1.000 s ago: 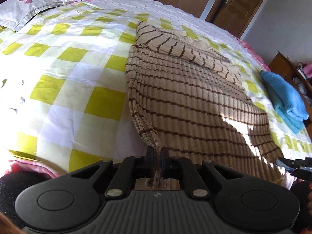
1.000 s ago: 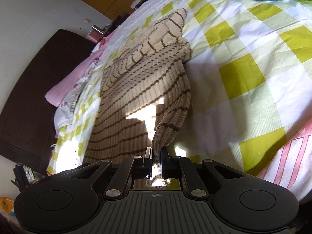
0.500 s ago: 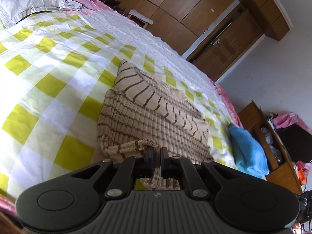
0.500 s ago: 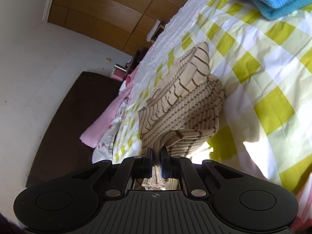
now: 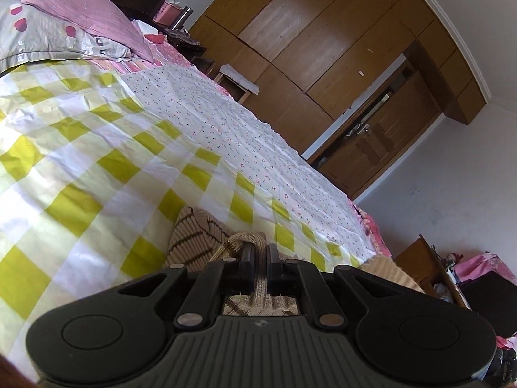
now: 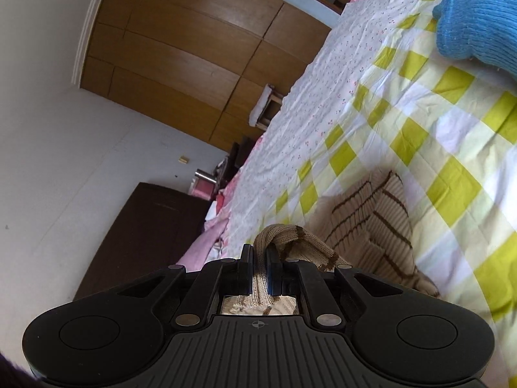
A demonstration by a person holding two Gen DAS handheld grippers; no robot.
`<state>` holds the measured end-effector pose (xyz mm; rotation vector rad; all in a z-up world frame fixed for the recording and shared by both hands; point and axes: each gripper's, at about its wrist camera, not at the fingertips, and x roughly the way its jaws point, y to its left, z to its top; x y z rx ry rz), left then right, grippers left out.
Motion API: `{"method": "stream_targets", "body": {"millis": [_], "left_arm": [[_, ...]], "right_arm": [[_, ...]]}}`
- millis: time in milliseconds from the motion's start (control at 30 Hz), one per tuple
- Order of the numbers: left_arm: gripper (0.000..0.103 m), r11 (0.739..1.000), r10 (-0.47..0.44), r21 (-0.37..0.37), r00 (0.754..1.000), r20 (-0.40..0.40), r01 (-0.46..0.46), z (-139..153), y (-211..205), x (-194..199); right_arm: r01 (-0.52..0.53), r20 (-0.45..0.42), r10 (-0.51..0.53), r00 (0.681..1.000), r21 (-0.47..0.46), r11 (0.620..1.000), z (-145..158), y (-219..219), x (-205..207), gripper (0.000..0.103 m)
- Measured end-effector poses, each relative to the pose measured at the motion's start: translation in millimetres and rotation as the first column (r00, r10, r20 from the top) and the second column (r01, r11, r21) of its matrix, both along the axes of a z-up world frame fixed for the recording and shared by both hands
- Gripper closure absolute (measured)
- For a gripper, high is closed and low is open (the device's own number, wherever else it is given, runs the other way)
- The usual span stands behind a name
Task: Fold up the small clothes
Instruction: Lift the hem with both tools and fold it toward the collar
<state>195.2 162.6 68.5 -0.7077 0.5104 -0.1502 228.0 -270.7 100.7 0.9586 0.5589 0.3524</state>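
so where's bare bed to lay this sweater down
Free: checked bedspread between the pillows and striped sweater, plus the dotted sheet towards the wardrobe. Crowded: the blue knit at the right.

sweater (image 6: 371, 223): ribbed knit, beige, brown stripes
bedsheet (image 5: 97, 174): thin woven cotton, creased, matt
wardrobe (image 5: 323, 42): wood veneer, semi-gloss
left gripper (image 5: 258, 260): matt black plastic
towel (image 6: 478, 16): blue terry

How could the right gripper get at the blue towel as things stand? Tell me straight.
Probably not yet. The right gripper is shut on the striped sweater, so it has no free jaws. The bedspread between it and the blue towel looks bare.
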Motion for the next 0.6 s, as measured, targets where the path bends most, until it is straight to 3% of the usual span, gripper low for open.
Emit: {"method": "stream_targets", "body": {"millis": [267,400,600], "left_arm": [[0.090,0.996,0.057,0.080,0.995,-0.079,-0.050,-32,1,71],[0.090,0.992,0.063,0.121,0.990,-0.122,-0.048,-49,0,86],[0.090,0.991,0.073,0.121,0.989,-0.132,-0.057,-58,1,100]], "right_arm": [[0.082,-0.093,-0.090,0.992,-0.087,0.993,-36,2,78,0.094],[0.084,-0.132,-0.101,0.986,-0.131,0.988,-53,7,99,0.094],[0.097,-0.165,-0.122,0.979,-0.154,0.983,-65,10,116,0.094]]}}
